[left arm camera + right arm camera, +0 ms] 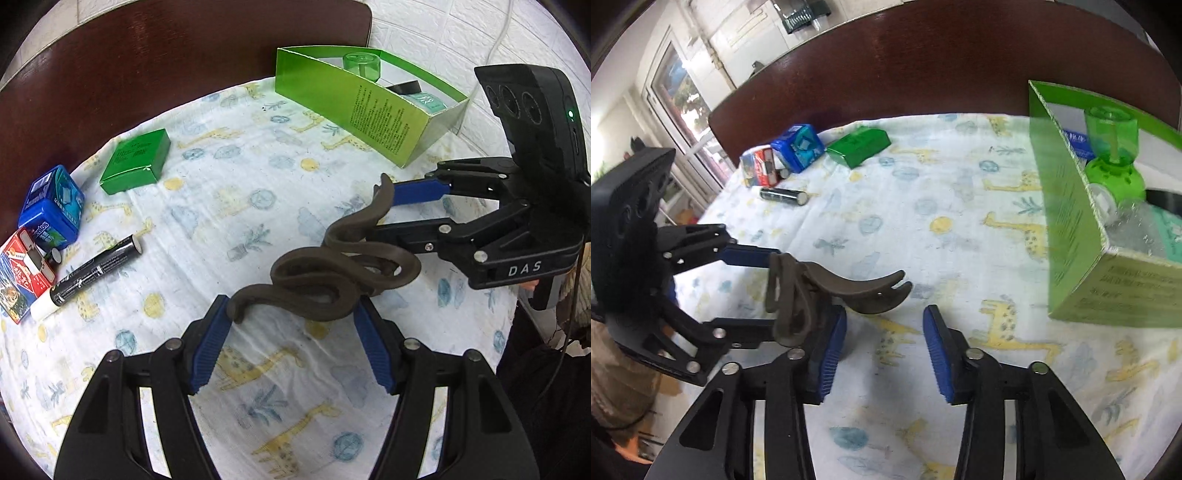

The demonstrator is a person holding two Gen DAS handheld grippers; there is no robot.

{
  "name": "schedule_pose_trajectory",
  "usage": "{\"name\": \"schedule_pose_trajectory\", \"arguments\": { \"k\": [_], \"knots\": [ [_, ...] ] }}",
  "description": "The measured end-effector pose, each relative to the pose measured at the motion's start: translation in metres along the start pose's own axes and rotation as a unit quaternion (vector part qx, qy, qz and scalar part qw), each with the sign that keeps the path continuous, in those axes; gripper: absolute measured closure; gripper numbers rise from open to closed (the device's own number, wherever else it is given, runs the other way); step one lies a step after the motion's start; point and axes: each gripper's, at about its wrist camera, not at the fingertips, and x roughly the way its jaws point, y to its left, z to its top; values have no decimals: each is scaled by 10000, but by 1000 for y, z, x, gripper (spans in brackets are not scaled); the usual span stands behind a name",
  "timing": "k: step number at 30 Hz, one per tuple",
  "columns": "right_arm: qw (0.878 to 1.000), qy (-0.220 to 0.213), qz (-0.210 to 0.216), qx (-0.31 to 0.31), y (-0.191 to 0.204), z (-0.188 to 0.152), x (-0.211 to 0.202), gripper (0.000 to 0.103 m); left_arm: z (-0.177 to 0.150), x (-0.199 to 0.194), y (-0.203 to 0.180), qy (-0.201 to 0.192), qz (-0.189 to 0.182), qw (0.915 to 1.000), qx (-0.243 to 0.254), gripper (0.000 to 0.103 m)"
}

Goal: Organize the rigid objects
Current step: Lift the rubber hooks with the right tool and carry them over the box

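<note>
Both grippers meet at the brown toy snake [332,273], lifted above the giraffe-print cloth [258,369]. Left gripper [291,332] stands wide, the coils at its fingertips; whether it bears them I cannot tell. Right gripper [884,343] also stands wide, snake against its left pad. Judged best: close one firmly before carrying to the open green box [373,110].
</note>
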Motion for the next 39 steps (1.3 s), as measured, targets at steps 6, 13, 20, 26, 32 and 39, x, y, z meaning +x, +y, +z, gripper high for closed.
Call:
{"name": "schedule_pose_trajectory", "arguments": {
  "k": [6,13,20,26,32,39],
  "knots": [
    [9981,-149,50,-601,6,5,3,51,2,-2,1,56,34,10000,-23,37],
    [9979,-206,90,-606,7,6,-6,64,12,-15,0,-83,48,10000,9,38],
    [9978,-418,-30,-507,1,15,-32,64,35,-30,-17,-255,207,9989,346,38],
    [9964,-736,-193,-382,-12,23,-66,64,61,-44,-41,-519,293,9959,684,38],
    [9932,-1052,-480,-158,-34,31,-102,64,96,-53,-68,-796,356,9907,1049,38],
    [9862,-1427,-828,159,-71,30,-138,64,140,-44,-94,-929,203,9864,1340,38]
  ]
}}
